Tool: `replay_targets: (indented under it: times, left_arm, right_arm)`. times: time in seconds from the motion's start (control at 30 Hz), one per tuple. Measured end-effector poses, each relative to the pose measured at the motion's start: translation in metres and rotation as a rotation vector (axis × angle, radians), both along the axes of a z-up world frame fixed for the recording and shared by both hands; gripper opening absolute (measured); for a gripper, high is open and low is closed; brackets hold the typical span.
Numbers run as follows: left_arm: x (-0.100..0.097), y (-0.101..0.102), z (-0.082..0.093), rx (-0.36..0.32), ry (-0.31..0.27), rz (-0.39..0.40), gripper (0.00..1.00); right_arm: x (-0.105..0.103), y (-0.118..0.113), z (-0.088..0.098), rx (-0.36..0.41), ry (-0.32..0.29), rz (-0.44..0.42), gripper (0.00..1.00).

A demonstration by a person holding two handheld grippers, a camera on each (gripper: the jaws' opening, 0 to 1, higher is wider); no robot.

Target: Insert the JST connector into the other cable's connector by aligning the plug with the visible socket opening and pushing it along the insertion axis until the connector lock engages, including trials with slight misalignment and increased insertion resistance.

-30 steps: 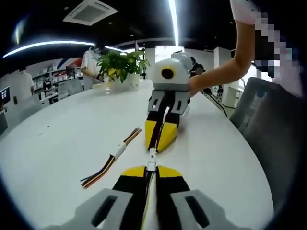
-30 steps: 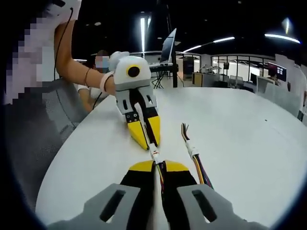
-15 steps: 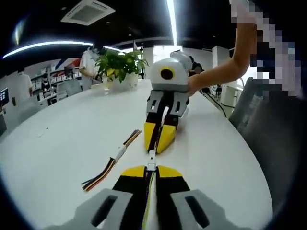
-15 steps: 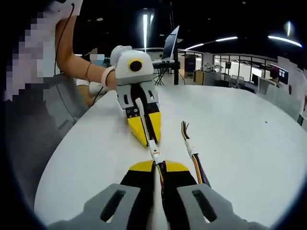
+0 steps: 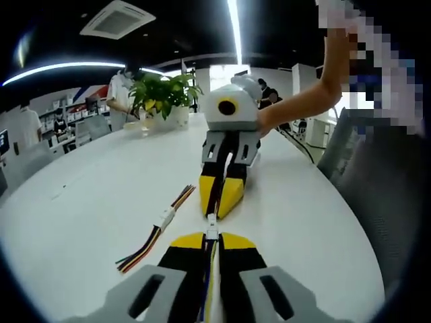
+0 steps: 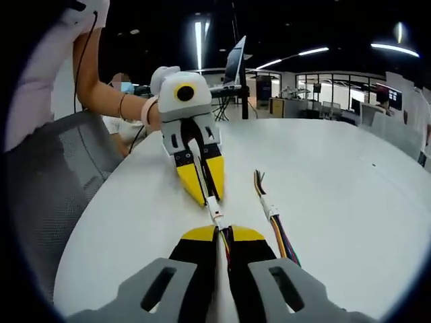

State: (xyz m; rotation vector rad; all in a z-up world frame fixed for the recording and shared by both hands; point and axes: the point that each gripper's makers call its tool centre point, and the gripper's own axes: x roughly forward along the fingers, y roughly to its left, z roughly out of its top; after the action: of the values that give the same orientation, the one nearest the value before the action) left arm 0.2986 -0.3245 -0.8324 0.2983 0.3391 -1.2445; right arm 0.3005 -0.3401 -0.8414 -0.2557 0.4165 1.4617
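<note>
Connector [image 5: 212,225] between both tongs' tips

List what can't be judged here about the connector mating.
- Lock engagement: the white connector joint between the left tool and right tool is too small in the left gripper view.
- Same joint in the right gripper view: too small; any seam is unreadable.
- Cable grips: hidden inside the closed jaws.

Big white table [image 5: 81,202] with a spare bundle of coloured wires [image 5: 156,229] lying loose on it, joined mid-way by a white connector. There's a potted plant [image 5: 163,94] at the far end, a grey mesh chair [image 6: 40,195] beside the table, and an open laptop [image 6: 236,64] further back.
</note>
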Motion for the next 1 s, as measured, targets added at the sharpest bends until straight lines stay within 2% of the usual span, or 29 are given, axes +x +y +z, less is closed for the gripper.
replay_targets:
  times: [0.27, 0.37, 0.47, 0.83, 1.0]
  left_arm:
    - [0.002, 0.0, 0.007, -0.05, 0.009, -0.003, 0.0]
    - [0.002, -0.001, 0.006, -0.053, 0.014, -0.008, 0.0]
    - [0.004, -0.003, 0.003, -0.041, 0.003, -0.004, 0.0]
    - [0.007, -0.005, 0.009, -0.065, -0.009, -0.012, 0.0]
    - [0.005, -0.007, 0.005, -0.037, -0.009, -0.04, 0.0]
  right_arm:
    - [-0.001, 0.0, 0.006, 0.028, 0.018, -0.01, 0.03]
    - [-0.002, 0.003, 0.009, 0.059, 0.041, -0.02, 0.03]
    - [-0.003, 0.006, 0.006, 0.038, 0.016, -0.002, 0.03]
    - [-0.001, 0.005, 0.013, 0.06, 0.023, -0.012, 0.03]
    - [-0.003, 0.005, 0.01, 0.051, 0.026, -0.017, 0.03]
